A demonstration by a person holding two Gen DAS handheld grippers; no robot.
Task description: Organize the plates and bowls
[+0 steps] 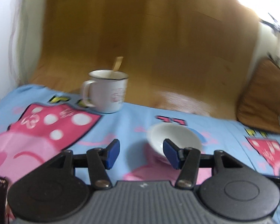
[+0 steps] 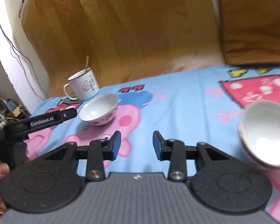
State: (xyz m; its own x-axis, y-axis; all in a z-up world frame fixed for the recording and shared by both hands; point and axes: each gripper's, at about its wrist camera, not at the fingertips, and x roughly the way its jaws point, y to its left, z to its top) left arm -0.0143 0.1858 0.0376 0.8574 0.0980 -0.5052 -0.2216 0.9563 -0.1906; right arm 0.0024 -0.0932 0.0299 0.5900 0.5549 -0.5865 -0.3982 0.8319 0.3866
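Note:
A small white bowl with a pink pattern (image 1: 172, 140) sits on the blue cartoon tablecloth (image 1: 121, 123), just beyond my left gripper's right finger. My left gripper (image 1: 141, 154) is open and empty. The same bowl (image 2: 99, 112) shows at the left in the right wrist view, with a left gripper finger (image 2: 52, 120) beside it. A second white bowl (image 2: 265, 136) sits at the right, tilted toward me. My right gripper (image 2: 136, 145) is open and empty over the cloth between the two bowls.
A white enamel mug (image 1: 108, 91) with a wooden stick in it stands at the table's far edge, and shows in the right wrist view (image 2: 84, 85). Beyond is wooden floor (image 1: 149, 46). A brown cushion (image 2: 252, 24) lies far right. Cables (image 2: 3, 102) lie far left.

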